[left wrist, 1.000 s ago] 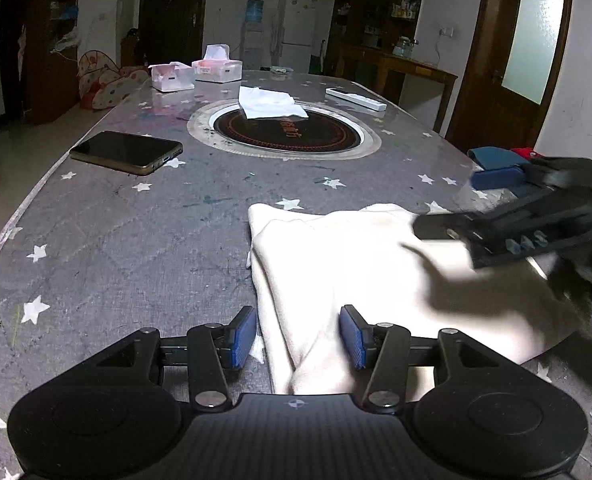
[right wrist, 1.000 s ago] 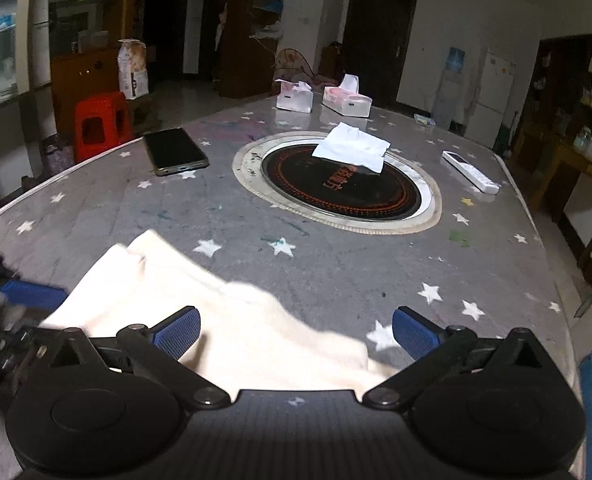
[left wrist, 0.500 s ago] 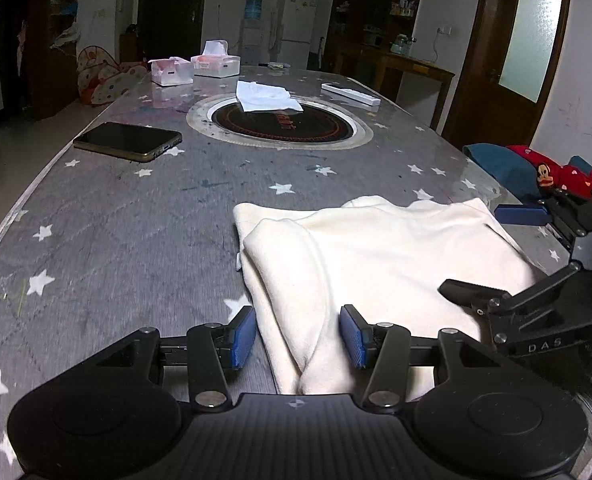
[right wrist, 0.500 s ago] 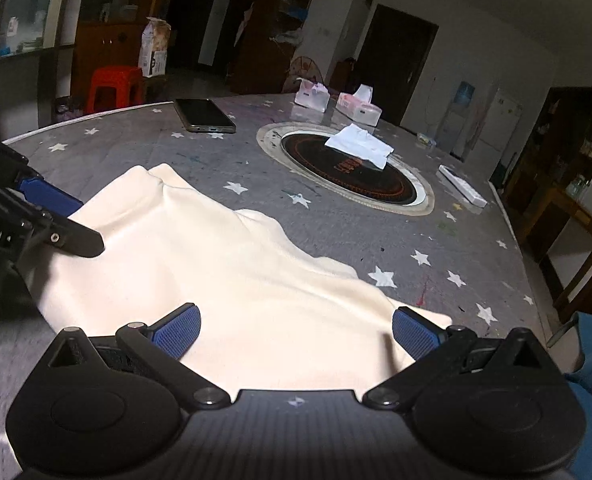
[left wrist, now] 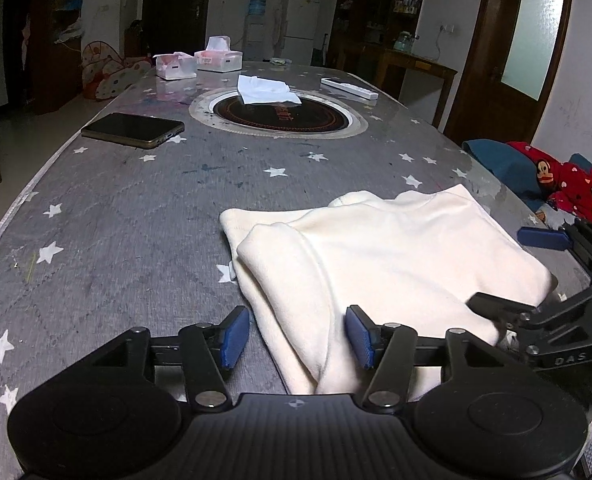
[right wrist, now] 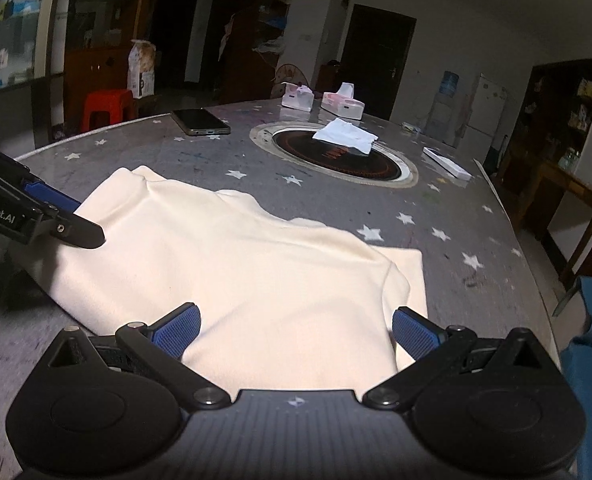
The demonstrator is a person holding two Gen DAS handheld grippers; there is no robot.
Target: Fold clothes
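right gripper (right wrist: 296,330) drawn back, open – empty | left gripper (left wrist: 296,338) open | star-print table (left wrist: 136,220)

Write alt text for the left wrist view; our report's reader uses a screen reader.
A folded cream garment lies on a grey star-patterned table, its near edge between the open left gripper. The right gripper is at its right edge, a phone beyond.

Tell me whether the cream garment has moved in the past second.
Yes. The cream garment now lies spread farther left, toward the phone side, in the right wrist view.
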